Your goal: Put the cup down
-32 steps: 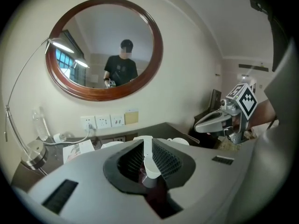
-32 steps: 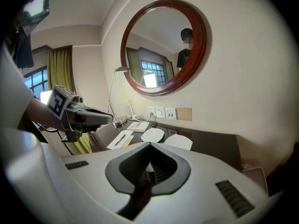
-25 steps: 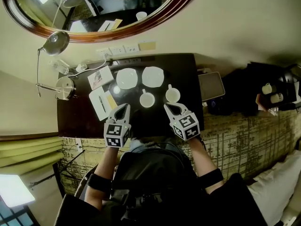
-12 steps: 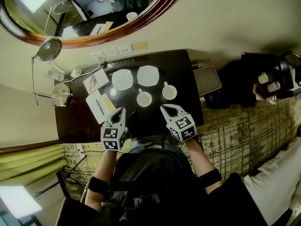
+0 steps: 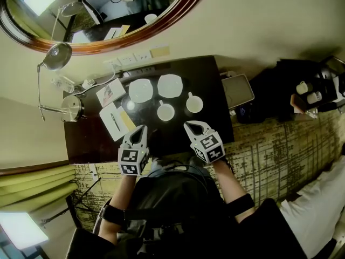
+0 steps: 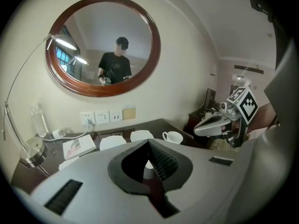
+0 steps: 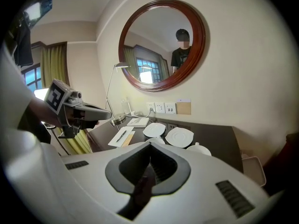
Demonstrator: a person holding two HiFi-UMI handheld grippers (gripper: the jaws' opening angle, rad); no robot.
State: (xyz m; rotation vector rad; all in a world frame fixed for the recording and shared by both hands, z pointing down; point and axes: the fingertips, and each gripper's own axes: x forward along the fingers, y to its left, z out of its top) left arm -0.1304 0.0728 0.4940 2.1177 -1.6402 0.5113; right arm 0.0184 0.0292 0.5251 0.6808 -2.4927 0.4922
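Dark tabletop (image 5: 211, 85) against the wall. Over its near edge, left tool (image 5: 142, 128) and right tool (image 5: 190, 125), both fully closed and holding nothing, well short of the crockery. Saucers (image 5: 141, 90) side by side at the back. Left cup (image 5: 165, 111) and right cup (image 5: 194, 104) upright just before them, seemingly already put down.

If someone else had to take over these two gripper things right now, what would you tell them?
Left gripper: shut, empty, over the near part of the dark desk.
Right gripper: shut, empty, alongside it.
Left-hand cup and right-hand cup stand upright on the desk, in front of two saucers.
Done: no cup is held, so the put-down looks finished.
Left: probably nothing.
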